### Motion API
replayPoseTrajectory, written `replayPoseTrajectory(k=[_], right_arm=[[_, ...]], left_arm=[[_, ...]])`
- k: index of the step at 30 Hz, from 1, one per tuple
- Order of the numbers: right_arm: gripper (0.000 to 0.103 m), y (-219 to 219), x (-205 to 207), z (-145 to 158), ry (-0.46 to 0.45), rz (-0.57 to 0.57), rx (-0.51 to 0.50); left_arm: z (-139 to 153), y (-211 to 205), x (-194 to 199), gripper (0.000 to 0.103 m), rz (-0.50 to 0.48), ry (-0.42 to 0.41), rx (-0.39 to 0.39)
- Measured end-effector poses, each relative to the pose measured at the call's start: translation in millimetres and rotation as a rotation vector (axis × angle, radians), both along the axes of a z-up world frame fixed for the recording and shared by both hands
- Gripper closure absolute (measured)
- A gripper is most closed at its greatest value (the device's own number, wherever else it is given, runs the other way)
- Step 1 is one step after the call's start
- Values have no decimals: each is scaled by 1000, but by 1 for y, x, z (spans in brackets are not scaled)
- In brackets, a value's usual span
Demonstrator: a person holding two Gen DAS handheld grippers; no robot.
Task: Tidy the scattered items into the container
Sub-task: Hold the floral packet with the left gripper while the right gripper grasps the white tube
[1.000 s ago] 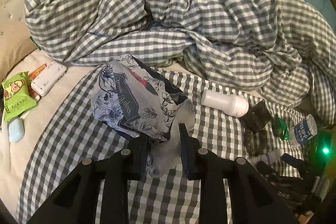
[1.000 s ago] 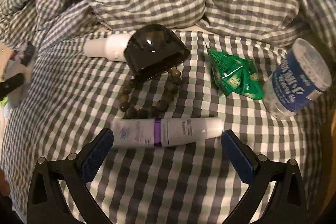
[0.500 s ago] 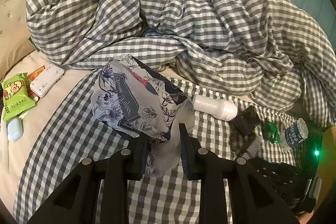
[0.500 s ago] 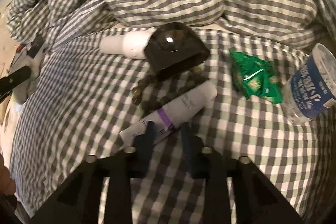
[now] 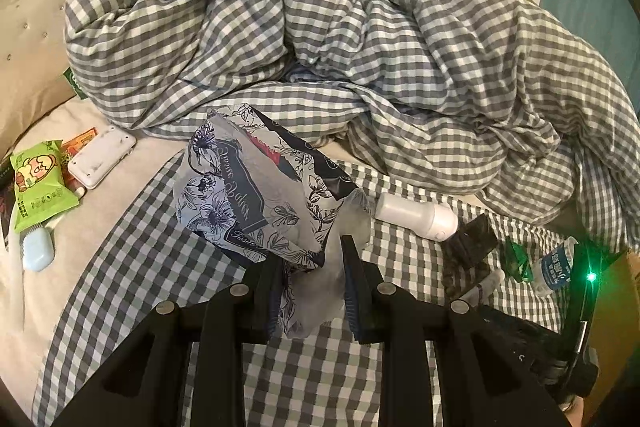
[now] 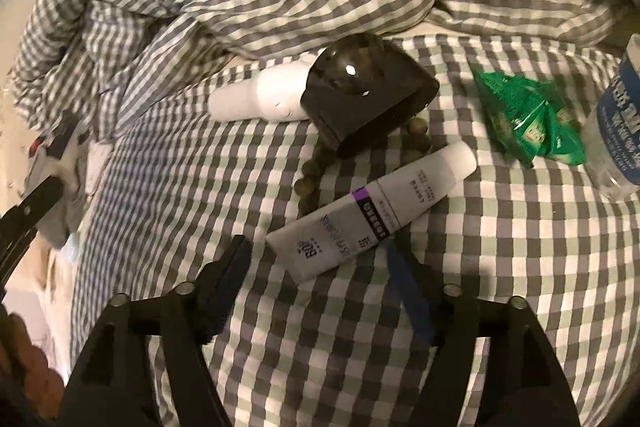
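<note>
Pinching the clear lower edge of the floral tissue pack (image 5: pixel 256 203), the left gripper (image 5: pixel 316 283) has its jaws drawn nearly together on the crinkled film, and the pack hangs tilted above the checked sheet (image 5: pixel 168 267). That pack is soft and very light, so the thin film grip looks adequate, though it may swing or slip if moved fast.

Over at the right gripper (image 6: pixel 320 279), the jaws are opening, standing wide with the flat crimped end of the white cream tube (image 6: pixel 372 215) lying between them; the pads do not press on it. The tube lies diagonally on the sheet, its cap end just beside the dark domed case (image 6: pixel 364 95) and over the brown bead bracelet (image 6: pixel 316 171). The tube looks light, smooth and squeezable, so a hold across its firmer middle, near the purple band, seems safer than the thin crimp, where it could pivot or slide out.

Relative to the dark case, the white roll-on bottle (image 6: pixel 260 99) touches it at the left, the green foil packet (image 6: pixel 528 119) sits to the right, and the water bottle (image 6: pixel 620 123) lies farther right still. No container shows in either view.
</note>
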State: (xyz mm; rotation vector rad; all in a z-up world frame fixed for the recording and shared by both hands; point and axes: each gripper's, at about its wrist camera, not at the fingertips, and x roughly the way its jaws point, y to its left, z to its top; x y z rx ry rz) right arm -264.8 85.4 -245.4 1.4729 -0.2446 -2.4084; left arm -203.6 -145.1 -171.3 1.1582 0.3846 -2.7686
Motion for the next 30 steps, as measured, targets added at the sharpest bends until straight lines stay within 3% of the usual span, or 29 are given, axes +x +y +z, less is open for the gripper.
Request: replayPoseTrajectory(k=[10, 11, 13, 15, 20, 30], right_arm=[[30, -7, -13, -2, 34, -77, 119], [32, -7, -13, -1, 40, -81, 132], [52, -4, -11, -2, 45, -84, 152], [58, 1, -11, -1, 41, -74, 135], [94, 14, -3, 4, 22, -46, 99], [100, 37, 34, 22, 30, 44, 62]], left_arm=[[-3, -4, 1, 77, -1, 0, 6], [-4, -4, 1, 77, -2, 0, 6], [-4, -4, 1, 77, -4, 1, 5], [-2, -4, 2, 77, 0, 5, 5], [2, -2, 4, 77, -3, 12, 10], [20, 13, 12, 77, -26, 42, -4]])
